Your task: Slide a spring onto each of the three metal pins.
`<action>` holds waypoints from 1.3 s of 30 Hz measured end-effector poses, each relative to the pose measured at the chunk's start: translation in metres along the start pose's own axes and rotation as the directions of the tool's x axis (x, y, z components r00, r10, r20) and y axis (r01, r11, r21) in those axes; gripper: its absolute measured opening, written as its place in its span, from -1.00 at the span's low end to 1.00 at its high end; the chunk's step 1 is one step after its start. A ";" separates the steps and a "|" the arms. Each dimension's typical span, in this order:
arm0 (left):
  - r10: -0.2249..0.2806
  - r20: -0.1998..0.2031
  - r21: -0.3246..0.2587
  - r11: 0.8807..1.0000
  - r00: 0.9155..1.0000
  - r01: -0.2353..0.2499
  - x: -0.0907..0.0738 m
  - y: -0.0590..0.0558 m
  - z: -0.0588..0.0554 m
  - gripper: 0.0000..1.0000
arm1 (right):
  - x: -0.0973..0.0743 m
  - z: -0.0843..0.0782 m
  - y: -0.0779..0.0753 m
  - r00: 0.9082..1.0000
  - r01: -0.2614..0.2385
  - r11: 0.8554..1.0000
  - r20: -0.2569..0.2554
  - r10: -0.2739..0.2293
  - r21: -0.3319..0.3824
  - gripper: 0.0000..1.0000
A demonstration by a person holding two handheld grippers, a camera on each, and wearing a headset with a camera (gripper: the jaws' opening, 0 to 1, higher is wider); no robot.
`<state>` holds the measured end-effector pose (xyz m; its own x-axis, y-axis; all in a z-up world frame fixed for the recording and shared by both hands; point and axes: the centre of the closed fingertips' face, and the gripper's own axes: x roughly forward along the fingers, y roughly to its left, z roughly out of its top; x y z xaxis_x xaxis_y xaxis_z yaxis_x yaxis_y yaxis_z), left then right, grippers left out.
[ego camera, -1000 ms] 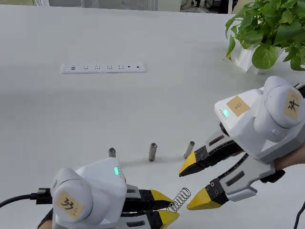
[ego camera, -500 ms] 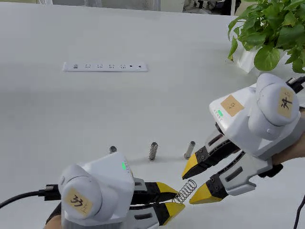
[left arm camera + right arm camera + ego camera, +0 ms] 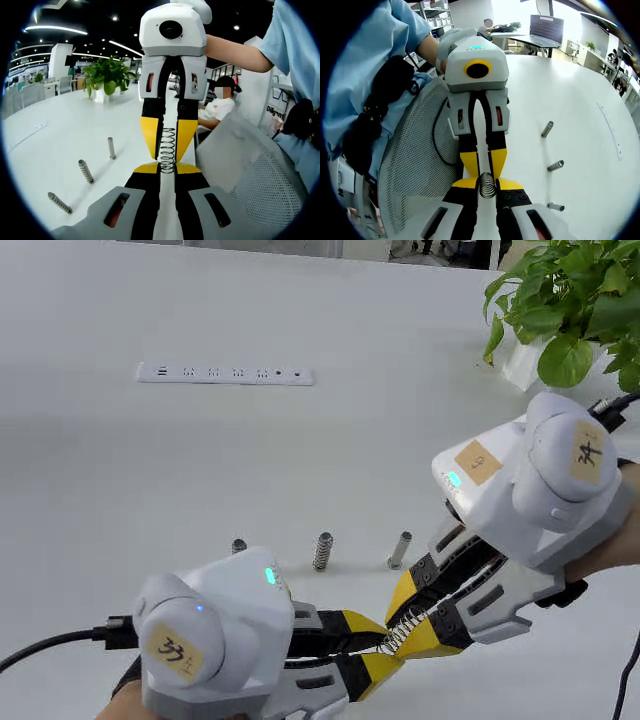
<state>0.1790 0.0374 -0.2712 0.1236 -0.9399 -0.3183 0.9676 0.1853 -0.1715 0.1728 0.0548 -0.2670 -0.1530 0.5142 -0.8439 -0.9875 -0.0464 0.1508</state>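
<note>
A loose spring [image 3: 405, 628] hangs just above the table between both grippers. My left gripper [image 3: 386, 647] is shut on its near end; the spring [image 3: 167, 145] runs straight out from those jaws. My right gripper [image 3: 407, 623] comes in from the right and its yellow jaws press both sides of the spring [image 3: 487, 186]. Three pins stand in a row behind. The left pin [image 3: 238, 546] and the middle pin [image 3: 322, 551] each wear a spring. The right pin [image 3: 400, 550] is bare.
A white power strip [image 3: 225, 374] lies further back on the white table [image 3: 120, 470]. A potted plant [image 3: 565, 310] stands at the far right. A black cable [image 3: 50, 645] trails from my left gripper. A mesh chair [image 3: 250, 165] sits off the table edge.
My right gripper moved in toward the left and its jaws closed around the spring. My left gripper kept hold of the spring and shifted slightly right.
</note>
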 end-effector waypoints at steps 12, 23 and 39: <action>-0.002 -0.003 -0.004 1.000 1.000 0.002 0.001 -0.002 -0.001 -0.87 | 0.002 -0.002 0.002 1.000 -0.007 1.000 -0.016 0.007 0.003 -0.85; 0.011 0.005 -0.004 1.000 1.000 -0.011 0.000 0.000 -0.002 -0.86 | 0.003 0.000 0.002 0.999 0.002 0.999 -0.036 -0.003 -0.032 -0.86; 0.093 -0.017 -0.028 0.995 0.996 -0.093 -0.009 0.013 -0.020 -0.66 | 0.013 0.001 -0.006 0.999 0.011 0.999 -0.034 -0.012 -0.043 -0.86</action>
<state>0.1861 0.0542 -0.2888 0.2092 -0.9137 -0.3484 0.9454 0.2800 -0.1667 0.1765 0.0629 -0.2783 -0.1421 0.4849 -0.8629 -0.9898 -0.0779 0.1191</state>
